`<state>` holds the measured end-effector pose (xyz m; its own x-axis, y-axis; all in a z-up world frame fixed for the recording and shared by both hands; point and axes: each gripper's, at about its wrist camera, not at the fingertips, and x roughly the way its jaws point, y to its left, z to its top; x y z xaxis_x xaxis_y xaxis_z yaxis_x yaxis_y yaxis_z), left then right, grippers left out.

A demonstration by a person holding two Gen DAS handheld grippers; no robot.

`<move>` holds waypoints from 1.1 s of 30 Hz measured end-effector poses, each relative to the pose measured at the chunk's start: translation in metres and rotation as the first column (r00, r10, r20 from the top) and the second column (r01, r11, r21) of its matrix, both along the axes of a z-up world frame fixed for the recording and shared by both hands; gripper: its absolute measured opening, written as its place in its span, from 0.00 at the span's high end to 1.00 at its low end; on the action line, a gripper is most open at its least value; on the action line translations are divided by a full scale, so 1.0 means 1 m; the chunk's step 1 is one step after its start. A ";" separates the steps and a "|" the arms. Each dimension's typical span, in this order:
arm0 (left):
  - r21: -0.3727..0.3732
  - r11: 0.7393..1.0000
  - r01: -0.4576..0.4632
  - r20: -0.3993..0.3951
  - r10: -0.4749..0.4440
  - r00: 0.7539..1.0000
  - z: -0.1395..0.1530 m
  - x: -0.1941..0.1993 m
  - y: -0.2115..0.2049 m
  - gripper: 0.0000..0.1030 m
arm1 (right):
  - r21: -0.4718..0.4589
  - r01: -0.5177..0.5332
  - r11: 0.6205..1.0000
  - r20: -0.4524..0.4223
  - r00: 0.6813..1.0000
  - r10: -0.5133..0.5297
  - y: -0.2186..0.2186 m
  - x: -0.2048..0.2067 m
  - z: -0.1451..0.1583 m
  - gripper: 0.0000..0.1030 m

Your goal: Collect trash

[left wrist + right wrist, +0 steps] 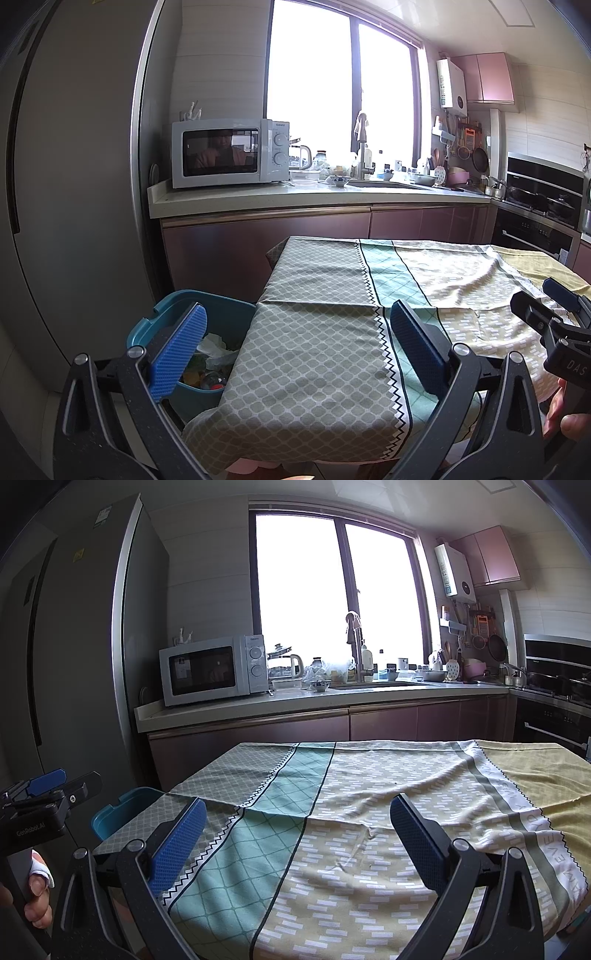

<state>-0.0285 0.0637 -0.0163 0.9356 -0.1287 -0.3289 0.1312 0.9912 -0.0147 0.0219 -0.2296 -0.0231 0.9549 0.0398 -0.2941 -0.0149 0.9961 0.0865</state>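
Hovering spread wide and empty, the left hand-held gripper [295, 339] fills the lower frame over the cloth-covered tabletop [332, 354]; the right hand-held gripper [297, 827] likewise gapes empty. Lower left, the teal bin [221, 317] holds trash [212, 360].

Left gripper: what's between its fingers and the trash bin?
Left wrist view: nothing. The open left gripper hangs over the tablecloth edge; its left finger overlaps the teal bin holding trash.
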 end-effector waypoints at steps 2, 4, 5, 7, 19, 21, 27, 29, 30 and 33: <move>-0.001 1.000 0.002 0.000 -0.002 1.000 -0.001 0.000 -0.001 0.05 | -0.001 0.002 1.000 0.001 1.000 -0.002 0.000 0.000 0.000 0.06; -0.001 1.000 0.002 -0.001 -0.002 1.000 -0.001 0.000 -0.001 0.05 | 0.001 0.002 1.000 0.001 1.000 -0.002 -0.001 0.001 0.000 0.06; -0.001 1.000 0.003 -0.001 -0.003 1.000 -0.001 0.000 -0.002 0.05 | 0.000 0.003 1.000 0.003 1.000 -0.003 -0.001 0.000 0.000 0.06; -0.001 1.000 0.001 -0.001 -0.001 1.000 -0.001 0.000 -0.002 0.05 | 0.000 0.003 1.000 0.002 1.000 -0.003 -0.002 0.001 0.000 0.06; -0.001 1.000 0.003 -0.002 -0.003 1.000 -0.002 0.000 -0.005 0.05 | 0.001 0.005 1.000 0.004 1.000 -0.005 -0.003 0.002 0.000 0.06; -0.001 1.000 0.003 -0.002 -0.003 1.000 -0.002 -0.001 -0.006 0.05 | 0.003 0.005 1.000 0.002 1.000 -0.005 -0.004 0.001 0.000 0.06; 0.001 1.000 0.004 -0.003 -0.004 1.000 -0.005 -0.001 -0.010 0.05 | 0.002 0.008 1.000 0.001 1.000 -0.008 -0.004 0.001 0.000 0.06; 0.000 1.000 0.005 -0.003 -0.005 1.000 -0.004 0.000 -0.008 0.05 | 0.006 0.008 1.000 0.001 1.000 -0.008 -0.004 0.000 -0.001 0.06; 0.000 1.000 0.004 -0.003 -0.004 1.000 -0.005 -0.001 -0.010 0.05 | 0.005 0.008 1.000 0.000 1.000 -0.008 -0.004 0.000 -0.001 0.06; -0.001 1.000 0.005 -0.003 -0.005 1.000 -0.004 -0.001 -0.010 0.05 | 0.004 0.009 1.000 -0.001 1.000 -0.009 -0.003 0.000 -0.001 0.06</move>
<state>-0.0291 0.0541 -0.0206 0.9340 -0.1336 -0.3314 0.1360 0.9906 -0.0161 0.0219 -0.2326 -0.0240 0.9550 0.0321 -0.2948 -0.0056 0.9959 0.0902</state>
